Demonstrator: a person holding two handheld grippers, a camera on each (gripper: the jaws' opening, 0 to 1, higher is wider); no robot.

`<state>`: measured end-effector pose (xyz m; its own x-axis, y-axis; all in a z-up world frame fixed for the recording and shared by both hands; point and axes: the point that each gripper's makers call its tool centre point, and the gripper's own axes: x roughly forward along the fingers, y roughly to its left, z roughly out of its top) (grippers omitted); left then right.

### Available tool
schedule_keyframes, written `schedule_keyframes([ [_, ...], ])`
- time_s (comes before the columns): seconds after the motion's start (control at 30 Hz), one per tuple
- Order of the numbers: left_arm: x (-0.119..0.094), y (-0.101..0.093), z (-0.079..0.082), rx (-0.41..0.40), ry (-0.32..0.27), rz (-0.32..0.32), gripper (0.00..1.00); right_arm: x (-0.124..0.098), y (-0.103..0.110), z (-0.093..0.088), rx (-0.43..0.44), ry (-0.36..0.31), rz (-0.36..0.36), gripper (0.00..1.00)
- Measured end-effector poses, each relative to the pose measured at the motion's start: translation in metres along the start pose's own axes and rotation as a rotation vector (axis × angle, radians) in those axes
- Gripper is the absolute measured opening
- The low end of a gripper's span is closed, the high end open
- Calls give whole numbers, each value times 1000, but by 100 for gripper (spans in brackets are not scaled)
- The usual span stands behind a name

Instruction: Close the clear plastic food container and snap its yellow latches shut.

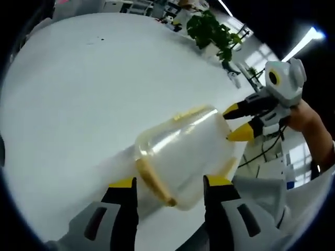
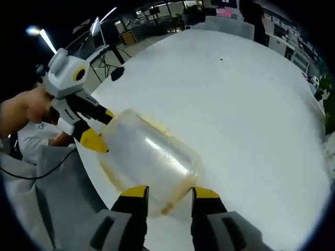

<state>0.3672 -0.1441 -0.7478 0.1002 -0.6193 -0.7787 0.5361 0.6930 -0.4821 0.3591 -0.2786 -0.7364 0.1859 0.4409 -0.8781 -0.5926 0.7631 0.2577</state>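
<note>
A clear plastic food container [image 1: 180, 149] with yellow latches is held tilted just above the white table [image 1: 78, 94]. In the left gripper view its near end, with a yellow latch strip [image 1: 153, 183], sits between my left gripper's [image 1: 170, 183] yellow-tipped jaws, which press on it. My right gripper [image 1: 238, 123] comes in from the right, its tips against the container's far end. In the right gripper view the container [image 2: 149, 154] lies between my right gripper's [image 2: 170, 193] jaws, and the left gripper [image 2: 99, 128] meets its far end.
A potted green plant [image 1: 212, 29] stands at the table's far edge. A person's hand [image 1: 306, 117] holds the right gripper. Grey cloth [image 2: 57, 183] and cables [image 2: 107, 60] lie beyond the table edge. Desks and chairs stand far behind.
</note>
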Motion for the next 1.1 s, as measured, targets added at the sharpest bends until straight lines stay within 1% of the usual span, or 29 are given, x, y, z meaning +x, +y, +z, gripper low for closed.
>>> schedule_keyframes([
  [0.17, -4, 0, 1, 24, -7, 5, 44, 0, 0, 0, -4, 3, -1, 30],
  [0.23, -4, -5, 2, 31, -11, -14, 38, 0, -1, 0, -3, 4, -1, 30],
  [0.3, -3, -5, 3, 47, -8, -6, 39, 0, 0, 0, -6, 5, -1, 30],
  [0.4, -2, -5, 3, 34, -3, -1, 39, -1, 0, 0, -14, 6, -4, 30],
  [0.5, -2, -4, 3, 37, 3, 2, 39, 0, -1, 0, -11, 6, -4, 30],
  [0.67, -4, -3, 5, 26, -4, 7, 39, -2, 0, 0, -30, 8, -11, 29],
  [0.73, -6, -3, 6, 23, -8, 2, 41, -4, -1, 1, -54, 0, -16, 28],
  [0.8, -8, -3, 8, 17, -19, 4, 46, -7, 1, 4, -41, -19, -3, 29],
  [0.87, -11, -2, 9, 36, -25, 7, 47, -10, 4, 5, -48, -24, -1, 30],
  [0.93, -14, 0, 9, 50, -26, 17, 49, -13, 5, 6, -89, -22, -7, 28],
  [1.0, -18, 0, 10, 81, -29, 21, 51, -16, 6, 6, -110, -22, -14, 29],
  [1.03, -20, 1, 10, 103, -26, 29, 51, -17, 7, 9, -150, -30, -8, 30],
  [1.07, -22, 1, 13, 156, -40, 35, 52, -18, 9, 12, -201, -49, 4, 31],
  [1.1, -23, 1, 14, 174, -43, 33, 53, -19, 11, 10, -200, -37, 4, 31],
])
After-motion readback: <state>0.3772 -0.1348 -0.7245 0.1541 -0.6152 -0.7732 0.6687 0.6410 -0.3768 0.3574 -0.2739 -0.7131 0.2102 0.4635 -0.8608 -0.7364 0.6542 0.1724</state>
